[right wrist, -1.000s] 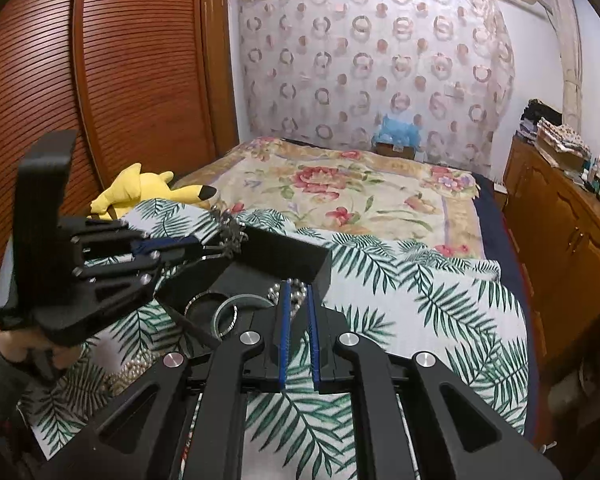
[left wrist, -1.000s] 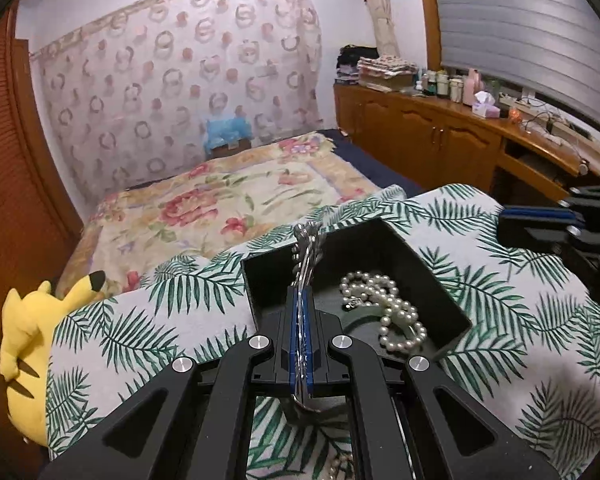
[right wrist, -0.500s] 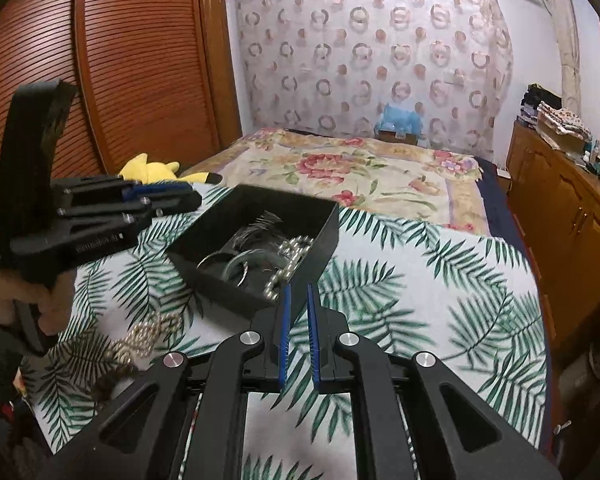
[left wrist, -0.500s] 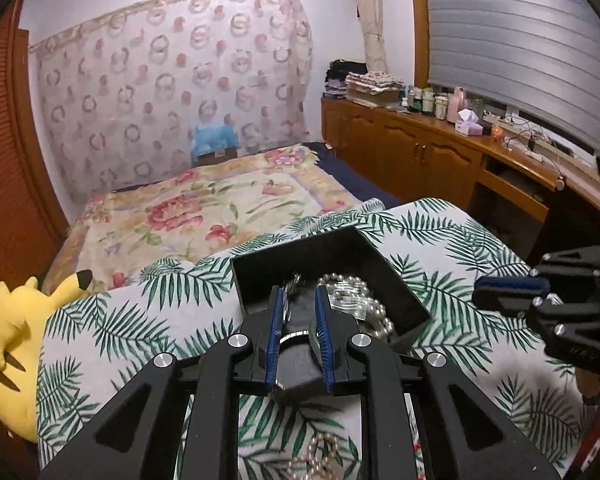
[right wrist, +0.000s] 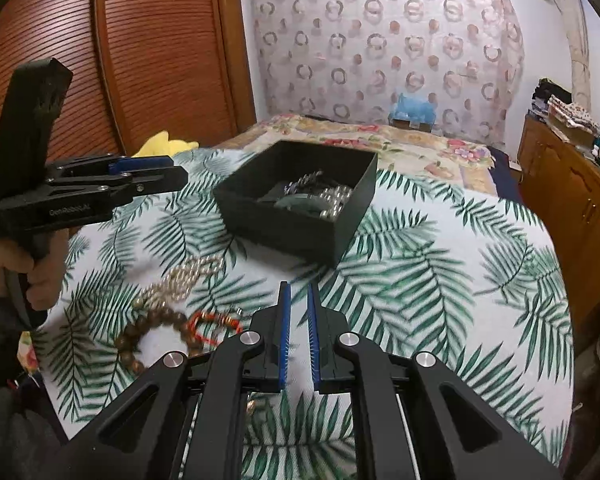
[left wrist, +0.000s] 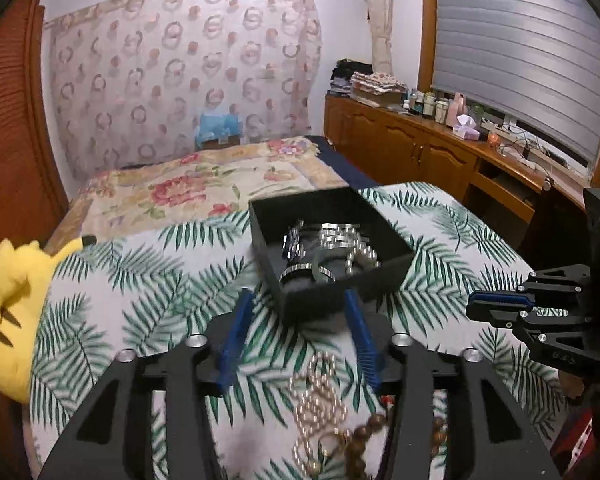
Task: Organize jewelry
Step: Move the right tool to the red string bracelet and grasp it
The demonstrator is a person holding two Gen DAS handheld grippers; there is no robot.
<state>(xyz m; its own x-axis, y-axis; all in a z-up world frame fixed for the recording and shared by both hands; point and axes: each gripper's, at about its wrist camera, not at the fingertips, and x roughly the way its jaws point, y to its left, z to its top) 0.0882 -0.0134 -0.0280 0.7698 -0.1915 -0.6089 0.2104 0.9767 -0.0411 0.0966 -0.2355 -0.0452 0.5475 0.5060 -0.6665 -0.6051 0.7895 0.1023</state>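
Note:
A black open box (left wrist: 388, 270) (right wrist: 352, 204) sits on the palm-leaf cloth and holds a pearl string (left wrist: 360, 256), silver bangles (left wrist: 306, 270) and a dark chain. Loose on the cloth lie a pale bead necklace (left wrist: 320, 392) (right wrist: 180, 276), a brown wooden bead bracelet (left wrist: 374, 432) (right wrist: 140, 336) and a red-orange bracelet (right wrist: 214, 322). My left gripper (left wrist: 298, 316) (right wrist: 168, 174) is open and empty, pulled back in front of the box, over the loose beads. My right gripper (right wrist: 298, 320) (left wrist: 480, 310) is nearly closed and empty, right of the box.
A yellow plush toy (left wrist: 12, 304) lies at the cloth's left edge. A floral bedspread (left wrist: 188, 188) stretches behind. Wooden cabinets (left wrist: 432, 160) with bottles line the right wall. A slatted wooden wardrobe door (right wrist: 100, 64) stands on the left.
My left gripper opened, dropped the silver chain into the box and drew back toward me. My right gripper drew back and rose; the loose bracelets came into its view.

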